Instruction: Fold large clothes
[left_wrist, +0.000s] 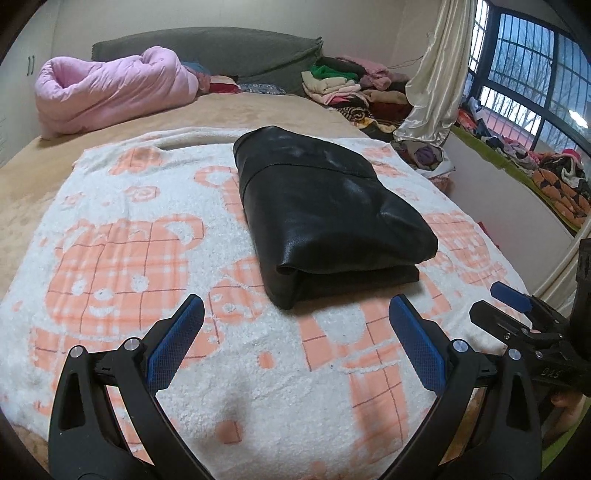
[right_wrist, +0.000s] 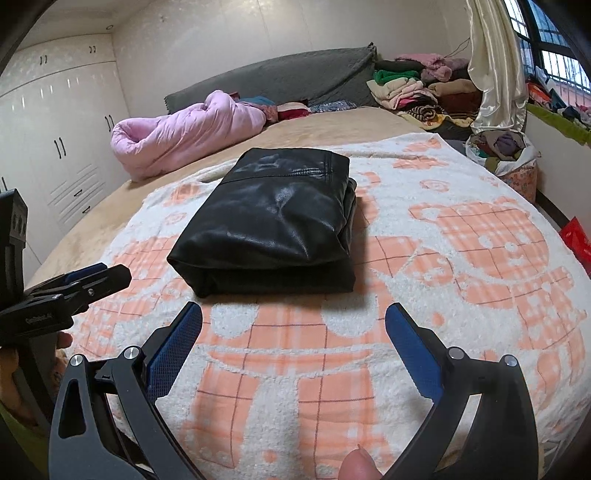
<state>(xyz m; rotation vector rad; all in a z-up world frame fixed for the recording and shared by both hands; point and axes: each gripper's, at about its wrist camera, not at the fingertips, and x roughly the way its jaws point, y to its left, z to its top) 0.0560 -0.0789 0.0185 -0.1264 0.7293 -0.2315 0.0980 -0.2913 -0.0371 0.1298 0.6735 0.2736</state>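
On the bear-print blanket (left_wrist: 147, 258) our folded black jacket (left_wrist: 325, 206) sits finished; left gripper (left_wrist: 295, 317) and right gripper (right_wrist: 293, 321) gape empty, though slick leather may spring open.

Both views are evenly lit, moderately bright, with soft indoor light and cool bluish daylight at the window (left_wrist: 532, 85) in the upper right of the frame. The black leather garment (left_wrist: 325, 214) shows dull whitish glare on its top; in the right wrist view it throws a soft shadow to its right and below onto the patterned blanket (right_wrist: 461, 266). A faint blurry shadow sits on the blanket at lower centre of the left wrist view. Strong fisheye bending: the bed curves like a dome, with black vignette corners. The centre is sharp; the fingertip (right_wrist: 360, 465) at the bottom edge is out of focus. The wardrobe doors (right_wrist: 70, 140) at left show small streaky reflections.
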